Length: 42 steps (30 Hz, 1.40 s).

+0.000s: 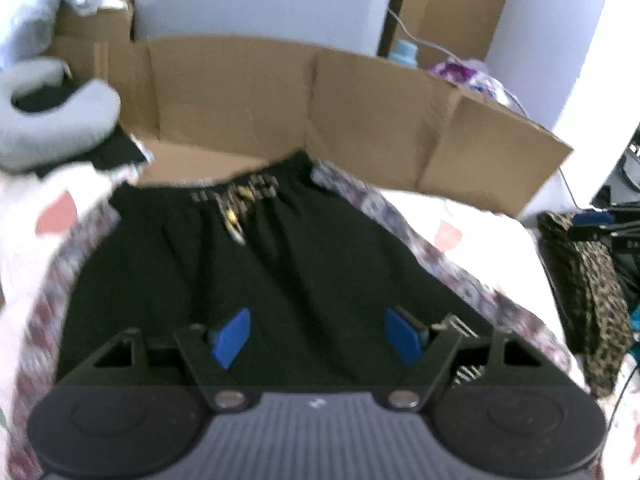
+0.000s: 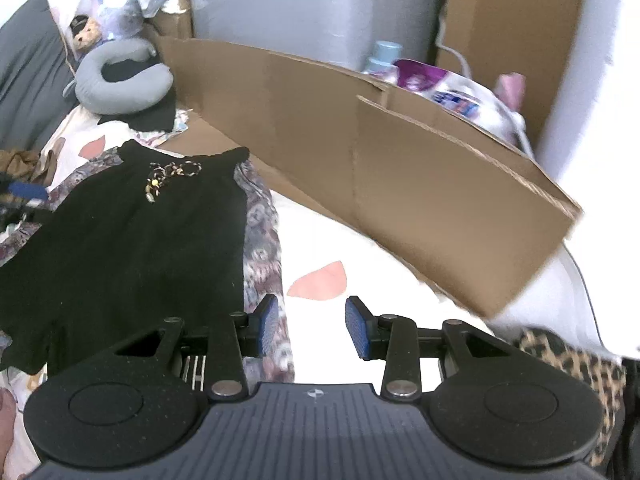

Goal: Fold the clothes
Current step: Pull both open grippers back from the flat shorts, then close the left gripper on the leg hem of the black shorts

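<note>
Left wrist view: one black garment (image 1: 248, 280), two tools (image 1: 320, 336) (image 2: 312, 330) spread apart, gripping nothing.

A black fabric garment with a gathered waistband and a gold-toned ornament at its top (image 1: 256, 264) lies spread flat across the middle of the left wrist view, waistband toward the top of the frame. In the right wrist view it fills the left half, over a purple-grey patterned cloth (image 2: 262, 236).

White wall (image 2: 600, 80) (cardboard (image 2: 400, 152) in front)
</note>
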Each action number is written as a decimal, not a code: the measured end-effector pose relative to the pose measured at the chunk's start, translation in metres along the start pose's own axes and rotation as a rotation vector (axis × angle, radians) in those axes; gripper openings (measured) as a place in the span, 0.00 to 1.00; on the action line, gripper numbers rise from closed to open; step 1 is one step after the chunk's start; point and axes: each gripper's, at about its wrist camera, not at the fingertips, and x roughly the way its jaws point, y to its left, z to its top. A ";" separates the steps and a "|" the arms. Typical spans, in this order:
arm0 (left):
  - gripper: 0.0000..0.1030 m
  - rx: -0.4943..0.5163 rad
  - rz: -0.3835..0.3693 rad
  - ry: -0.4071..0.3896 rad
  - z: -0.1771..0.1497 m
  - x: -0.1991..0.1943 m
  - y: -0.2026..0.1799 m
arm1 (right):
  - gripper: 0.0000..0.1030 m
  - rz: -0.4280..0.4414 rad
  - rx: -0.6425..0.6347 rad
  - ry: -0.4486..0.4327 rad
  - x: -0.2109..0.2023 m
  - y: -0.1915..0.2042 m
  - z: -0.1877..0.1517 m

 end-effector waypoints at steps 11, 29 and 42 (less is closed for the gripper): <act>0.75 -0.130 -0.108 0.157 -0.061 0.012 -0.015 | 0.42 0.003 0.105 -0.009 -0.029 0.001 -0.074; 0.64 -0.169 -0.195 0.456 -0.125 0.038 -0.034 | 0.41 -0.114 0.302 0.078 0.013 -0.027 -0.140; 0.62 -0.398 -0.359 0.544 -0.154 0.056 -0.026 | 0.41 -0.109 0.306 0.123 0.024 -0.017 -0.157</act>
